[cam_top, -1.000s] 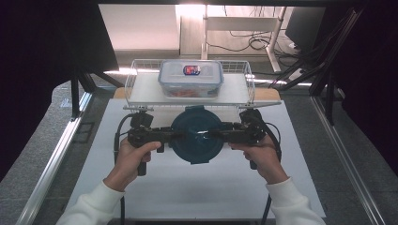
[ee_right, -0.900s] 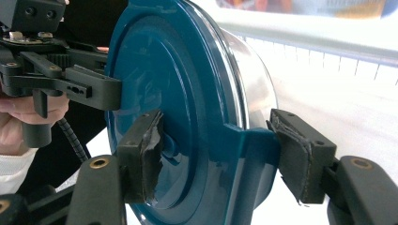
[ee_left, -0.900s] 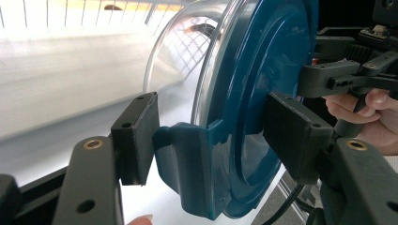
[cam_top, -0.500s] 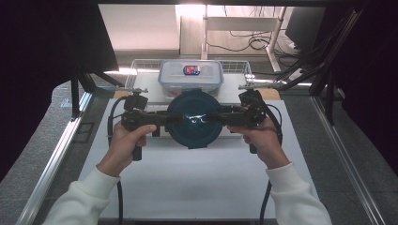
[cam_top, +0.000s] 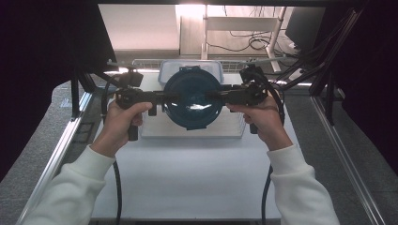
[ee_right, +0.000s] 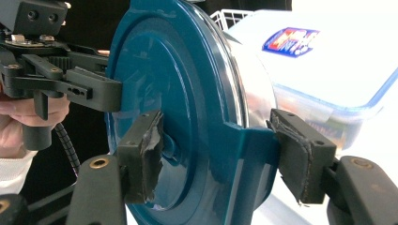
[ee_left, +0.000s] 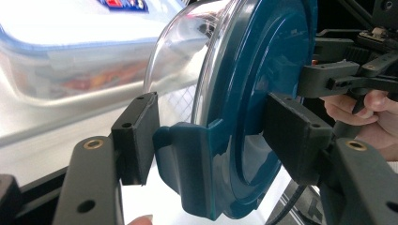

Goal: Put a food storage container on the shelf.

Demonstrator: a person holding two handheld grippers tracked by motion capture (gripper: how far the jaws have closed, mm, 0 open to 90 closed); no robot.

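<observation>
1. High view: the left gripper [cam_top: 162, 98] and the right gripper [cam_top: 213, 97] each clamp one side of a round glass container with a teal lid [cam_top: 192, 97], held in the air between the two hands. It hangs above the near edge of a wire tray [cam_top: 234, 65] and partly covers a clear lidded food box [cam_top: 212, 68] in that tray. The white table mat [cam_top: 187, 178] below the forearms lies bare, with open room toward the person; metal rails [cam_top: 61, 145] bound it on both sides.

2. Left gripper view: its jaws are closed on the lid's teal latch tab [ee_left: 187, 164], one pad on the glass side, the other on the lid's face. The food box [ee_left: 70, 56] lies close behind.

3. Right gripper view: its jaws grip the opposite latch tab [ee_right: 248, 159] the same way. The left gripper's jaw [ee_right: 94, 89] presses the far rim, and the food box [ee_right: 328, 70] sits just beyond.
</observation>
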